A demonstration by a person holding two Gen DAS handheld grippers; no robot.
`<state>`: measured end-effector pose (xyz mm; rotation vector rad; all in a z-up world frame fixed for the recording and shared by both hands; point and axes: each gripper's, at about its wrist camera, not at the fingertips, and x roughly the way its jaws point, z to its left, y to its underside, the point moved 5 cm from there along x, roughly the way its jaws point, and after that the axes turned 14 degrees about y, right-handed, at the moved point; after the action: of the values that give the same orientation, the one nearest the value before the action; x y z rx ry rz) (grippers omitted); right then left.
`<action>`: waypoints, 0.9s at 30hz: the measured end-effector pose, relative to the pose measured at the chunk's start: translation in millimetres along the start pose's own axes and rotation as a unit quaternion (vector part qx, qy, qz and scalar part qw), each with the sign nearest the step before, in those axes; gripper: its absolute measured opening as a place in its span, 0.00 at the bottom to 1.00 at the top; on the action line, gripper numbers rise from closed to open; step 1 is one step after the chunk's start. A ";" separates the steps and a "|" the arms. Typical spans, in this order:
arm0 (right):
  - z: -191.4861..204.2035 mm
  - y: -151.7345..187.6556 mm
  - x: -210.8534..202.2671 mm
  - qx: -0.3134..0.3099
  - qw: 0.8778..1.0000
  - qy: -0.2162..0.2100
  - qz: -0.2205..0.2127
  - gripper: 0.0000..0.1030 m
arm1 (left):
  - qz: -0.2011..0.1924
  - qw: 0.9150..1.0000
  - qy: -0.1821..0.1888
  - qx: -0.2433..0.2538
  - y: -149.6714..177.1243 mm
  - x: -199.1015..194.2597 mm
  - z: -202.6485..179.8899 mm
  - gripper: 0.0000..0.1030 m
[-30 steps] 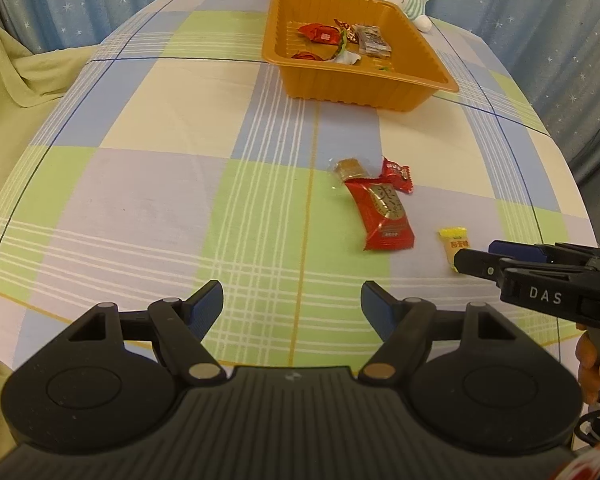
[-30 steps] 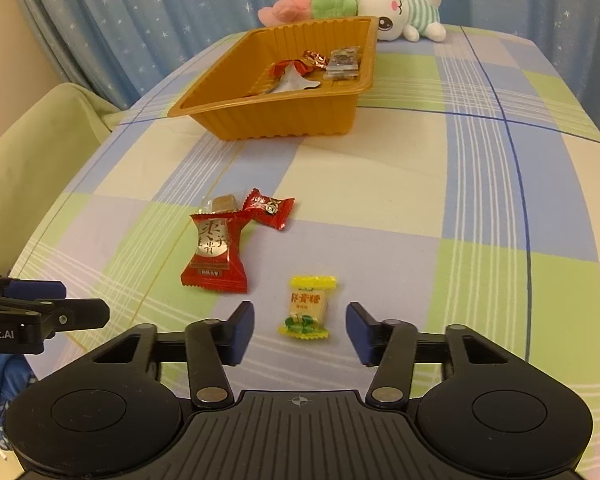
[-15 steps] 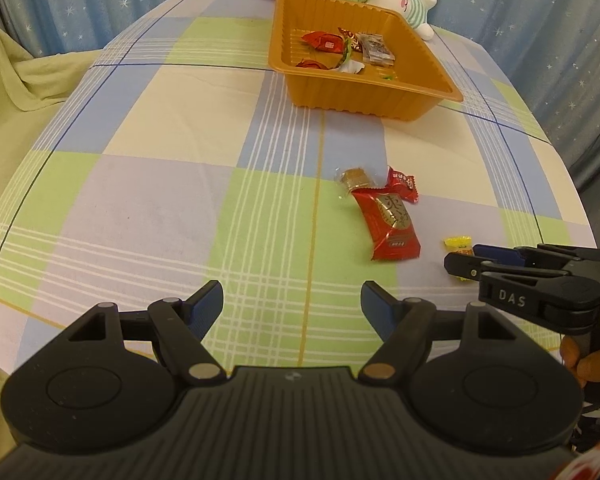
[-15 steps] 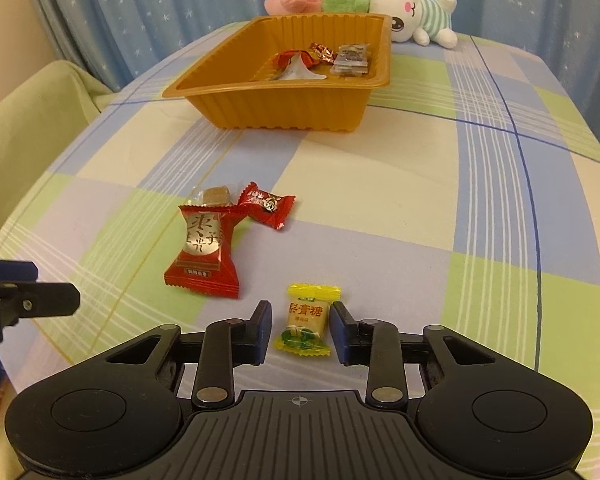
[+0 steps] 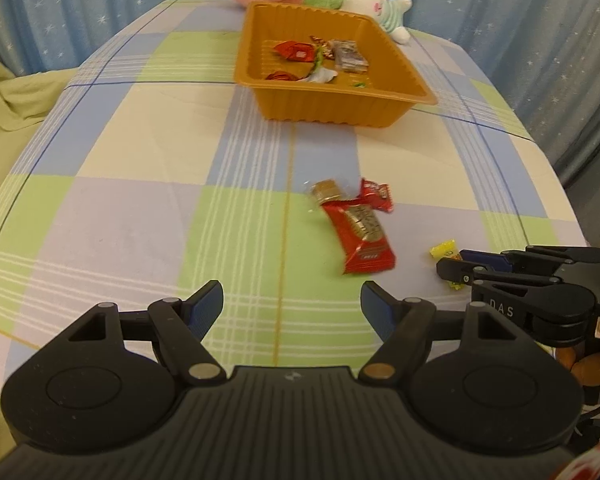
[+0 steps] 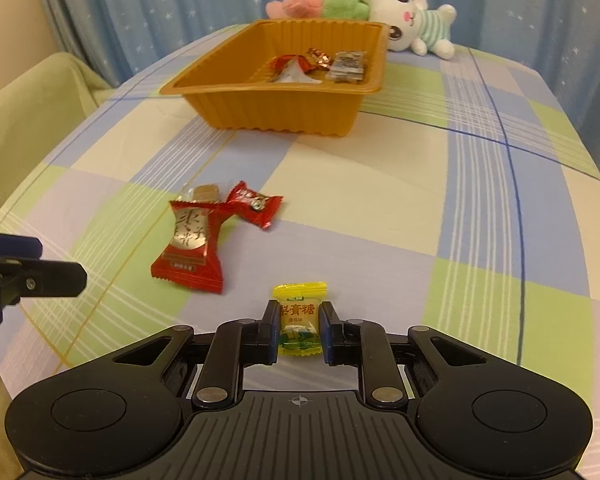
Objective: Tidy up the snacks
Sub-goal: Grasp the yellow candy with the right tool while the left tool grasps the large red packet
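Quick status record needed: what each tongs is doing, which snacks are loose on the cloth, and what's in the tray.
right tongs: shut on yellow candy, on the tablecloth
left tongs: open, empty
loose snacks: large red packet, small red candy, brown candy
orange tray: several wrapped snacks inside
behind tray: plush toy

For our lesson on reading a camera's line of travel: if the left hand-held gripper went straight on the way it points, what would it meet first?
Probably only the checked tablecloth: the left hand-held gripper stands open over bare cloth. The large red snack packet lies slightly right of that line, though depth is hard to judge.
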<state>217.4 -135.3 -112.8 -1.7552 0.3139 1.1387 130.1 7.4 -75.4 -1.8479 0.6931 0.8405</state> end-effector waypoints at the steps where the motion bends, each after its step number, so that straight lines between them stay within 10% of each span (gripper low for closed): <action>1: -3.0 -0.4 -0.7 0.006 1.000 0.000 0.000 0.20 | 0.000 1.000 0.002 0.004 -0.9 2.0 -2.6 0.72; 27: -64.0 -1.3 -19.4 0.092 0.995 0.024 -0.006 0.20 | 0.024 0.999 0.009 0.044 -37.2 77.9 -35.7 0.44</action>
<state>243.3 -193.1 -91.3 -1.6212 0.4220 1.0269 214.2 -19.0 -106.5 -1.7677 0.7777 0.8117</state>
